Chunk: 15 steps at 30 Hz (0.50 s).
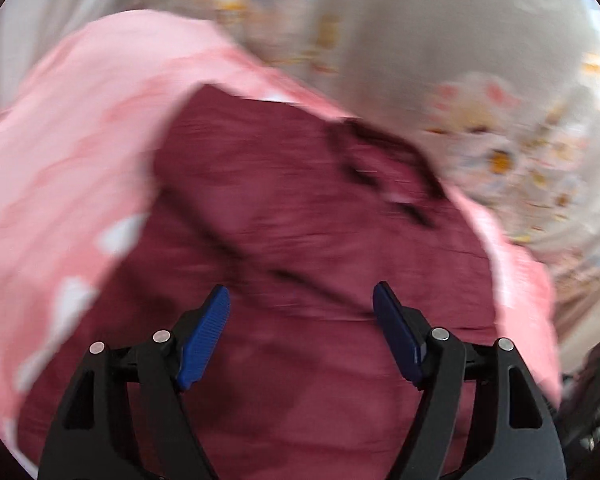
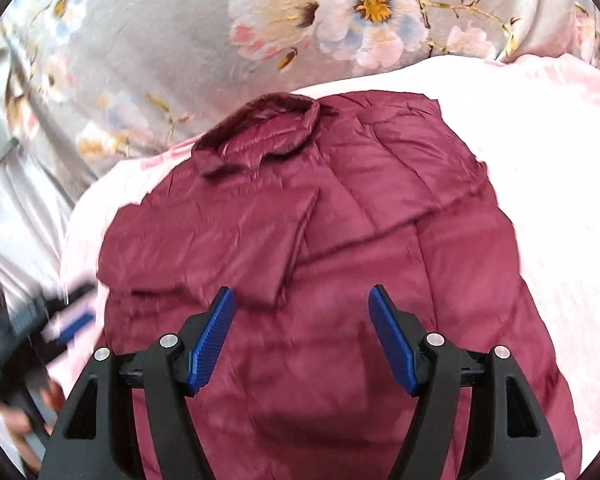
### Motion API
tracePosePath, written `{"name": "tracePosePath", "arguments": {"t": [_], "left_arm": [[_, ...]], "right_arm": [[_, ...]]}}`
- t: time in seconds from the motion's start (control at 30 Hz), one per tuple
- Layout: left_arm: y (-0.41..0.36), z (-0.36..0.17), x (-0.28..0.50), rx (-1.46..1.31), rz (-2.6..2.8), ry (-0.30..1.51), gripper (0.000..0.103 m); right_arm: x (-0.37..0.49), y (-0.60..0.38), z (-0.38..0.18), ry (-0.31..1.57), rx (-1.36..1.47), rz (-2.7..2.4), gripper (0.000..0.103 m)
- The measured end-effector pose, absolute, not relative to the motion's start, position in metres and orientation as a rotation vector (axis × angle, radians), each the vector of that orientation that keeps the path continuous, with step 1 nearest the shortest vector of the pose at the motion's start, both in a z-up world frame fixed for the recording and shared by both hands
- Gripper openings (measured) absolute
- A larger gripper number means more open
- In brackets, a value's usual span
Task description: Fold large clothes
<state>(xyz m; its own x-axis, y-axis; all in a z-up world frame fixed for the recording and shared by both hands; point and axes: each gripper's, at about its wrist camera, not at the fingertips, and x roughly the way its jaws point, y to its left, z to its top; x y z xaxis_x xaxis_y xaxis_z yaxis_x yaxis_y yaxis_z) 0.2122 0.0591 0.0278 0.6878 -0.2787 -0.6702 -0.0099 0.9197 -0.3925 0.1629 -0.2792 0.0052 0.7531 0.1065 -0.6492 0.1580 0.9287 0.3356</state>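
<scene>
A maroon padded jacket point(image 2: 340, 240) lies spread on a pink blanket point(image 2: 560, 200), collar point(image 2: 260, 132) at the far end and both sleeves folded in over the body. My right gripper point(image 2: 302, 300) is open and empty, held above the jacket's lower half. My left gripper point(image 1: 302, 300) is open and empty above the same jacket point(image 1: 300, 220), whose view is blurred by motion. The left gripper also shows in the right wrist view point(image 2: 72, 320), blurred, at the jacket's left edge.
The pink blanket point(image 1: 60, 160) lies on a grey floral bedsheet point(image 2: 160, 40) that fills the far side. A hand point(image 2: 16, 420) holds the left tool at the lower left.
</scene>
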Motion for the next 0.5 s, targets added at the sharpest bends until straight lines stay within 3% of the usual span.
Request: {"name": "tracePosePath", "arguments": {"t": [0.23,0.27,0.3,0.37,0.4,0.5], "left_arm": [[0.115,-0.005,0.199,-0.364,0.059,0.865,0.067],[0.118,-0.011,0.199,-0.349,0.079,0.882,0.066],[0.119,-0.017,0.200,-0.341,0.095,0.901,0.066],[0.119,-0.024,0.198,-0.330,0.102,0.901,0.066],[0.117,-0.023,0.198,-0.314,0.106,0.896,0.066],[0.113,-0.023,0.199,-0.282,0.115,0.903,0.066]], "right_arm": [[0.208,-0.263,-0.009,0.813,0.400,-0.013,0.068],[0.213,-0.256,-0.014,0.830,0.387,-0.009,0.064],[0.218,-0.250,-0.017,0.839,0.368,-0.004,0.058],[0.223,-0.239,-0.021,0.852,0.310,-0.001,0.012],[0.223,-0.234,-0.019,0.843,0.269,-0.022,0.004],[0.218,-0.237,0.009,0.743,0.234,-0.031,0.001]]}}
